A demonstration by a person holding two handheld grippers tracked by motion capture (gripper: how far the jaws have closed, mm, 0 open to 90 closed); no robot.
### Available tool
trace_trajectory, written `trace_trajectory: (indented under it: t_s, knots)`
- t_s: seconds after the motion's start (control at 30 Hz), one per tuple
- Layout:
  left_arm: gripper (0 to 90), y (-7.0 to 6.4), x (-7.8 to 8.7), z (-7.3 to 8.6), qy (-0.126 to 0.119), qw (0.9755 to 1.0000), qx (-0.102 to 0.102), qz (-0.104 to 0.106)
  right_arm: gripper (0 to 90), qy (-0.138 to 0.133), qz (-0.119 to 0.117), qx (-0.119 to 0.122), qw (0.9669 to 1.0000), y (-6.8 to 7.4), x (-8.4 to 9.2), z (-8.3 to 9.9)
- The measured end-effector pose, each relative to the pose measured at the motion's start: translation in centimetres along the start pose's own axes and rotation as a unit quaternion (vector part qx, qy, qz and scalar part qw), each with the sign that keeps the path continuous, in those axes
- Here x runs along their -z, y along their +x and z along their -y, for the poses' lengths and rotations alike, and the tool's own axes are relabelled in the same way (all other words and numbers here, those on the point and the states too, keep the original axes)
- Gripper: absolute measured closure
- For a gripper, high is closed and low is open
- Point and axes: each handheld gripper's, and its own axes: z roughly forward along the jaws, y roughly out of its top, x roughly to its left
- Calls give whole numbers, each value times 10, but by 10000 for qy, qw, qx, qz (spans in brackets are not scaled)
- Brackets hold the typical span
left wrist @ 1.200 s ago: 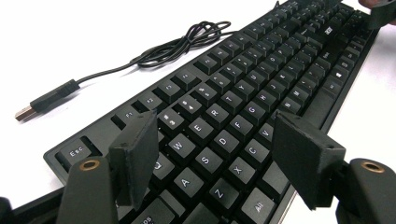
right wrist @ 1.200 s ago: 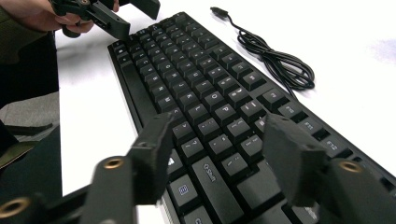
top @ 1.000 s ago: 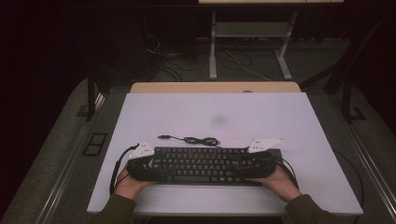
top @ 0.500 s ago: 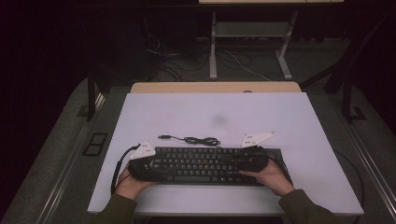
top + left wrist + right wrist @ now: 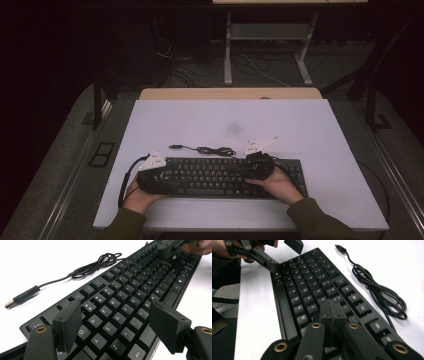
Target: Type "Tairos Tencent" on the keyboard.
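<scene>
The right gripper (image 5: pixel 331 312) has its two black jaws pressed flat together with nothing between them; they have just been closing. Their joined tip hangs low over the keys in the middle-right part of the black keyboard (image 5: pixel 220 176), and whether it touches a key cannot be told. In the high view this gripper (image 5: pixel 259 167) sits above the keys, held by the person's right hand (image 5: pixel 279 184), well inside the keyboard's right end.

The left gripper (image 5: pixel 112 325) has its jaws spread wide apart above the letter keys at the keyboard's left end. Nothing is pinched between them, and the pads stand clear of the keys. The left hand (image 5: pixel 137 196) holds it at the keyboard's left edge.

The keyboard lies flat on the white table (image 5: pixel 320 130), close to the person's side, its long side running across. Its black cable (image 5: pixel 212 150) lies loosely coiled just behind it, ending in a plug (image 5: pixel 11 303) that rests on the table.
</scene>
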Motion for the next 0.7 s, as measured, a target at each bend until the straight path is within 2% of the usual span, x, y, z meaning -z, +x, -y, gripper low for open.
trace_trajectory:
  t_s: [0.43, 0.7]
  knots:
    - [255, 0, 0, 0, -5, 10000, -4, 2, 891, 300, 15, 90, 9995, 2, -33, -11]
    - [255, 0, 1, 0, -1, 10000, -16, -1, 892, 479, 91, 140, 9987, 4, -42, -10]
